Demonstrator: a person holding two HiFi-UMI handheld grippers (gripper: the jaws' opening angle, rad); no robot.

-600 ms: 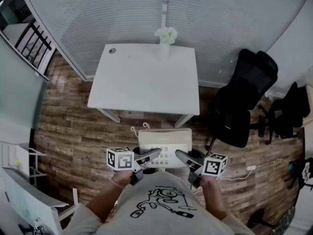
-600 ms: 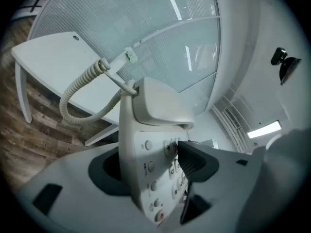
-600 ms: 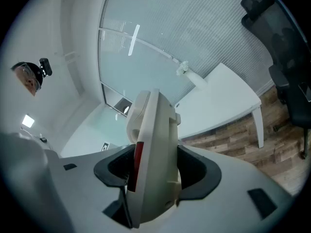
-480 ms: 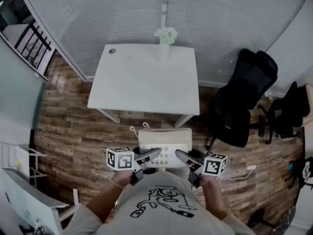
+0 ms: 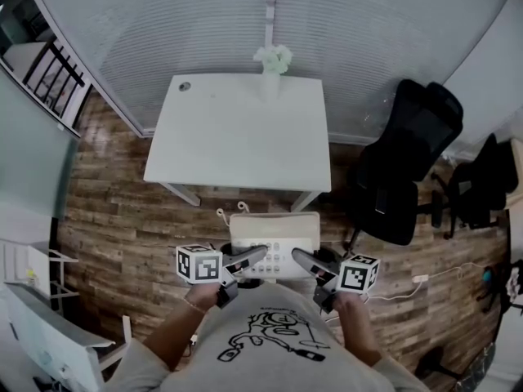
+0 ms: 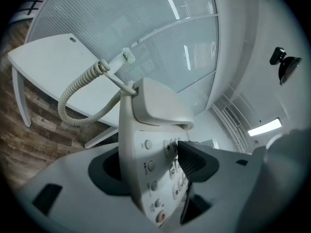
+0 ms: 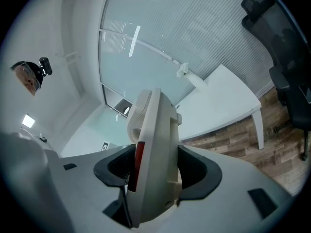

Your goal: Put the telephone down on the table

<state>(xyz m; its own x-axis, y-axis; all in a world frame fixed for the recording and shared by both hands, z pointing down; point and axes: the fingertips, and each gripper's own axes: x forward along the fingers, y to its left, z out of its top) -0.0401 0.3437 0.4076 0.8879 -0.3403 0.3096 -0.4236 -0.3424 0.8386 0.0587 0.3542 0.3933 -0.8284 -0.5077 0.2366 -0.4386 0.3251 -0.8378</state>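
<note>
Head view had the telephone (image 5: 274,237) up off the wooden floor (image 5: 114,219), hanging just short of the near edge of the white table (image 5: 237,137), one side in each gripper.

Starting at the left: my left gripper (image 5: 249,260) was clamped on the phone's left edge. In the left gripper view one ribbed pad (image 6: 192,160) pressed right on the keypad while the other jaw sat behind the body. Buttons make poor footing, I reckoned; a jolt there and the body could pivot out.

Above it the handset (image 6: 160,106) only rested in its cradle, and the coiled cord (image 6: 77,93) looped loose toward the table. Tip the nose down more and the handset could slide off. Let the loop drag and it might snag the table edge.

Over to the right: my right gripper (image 5: 304,261) was closed on the opposite edge, both jaws hard against the casing in the right gripper view. If my two hands drifted apart or out of step, one grip could peel off and the whole thing drop.
</note>
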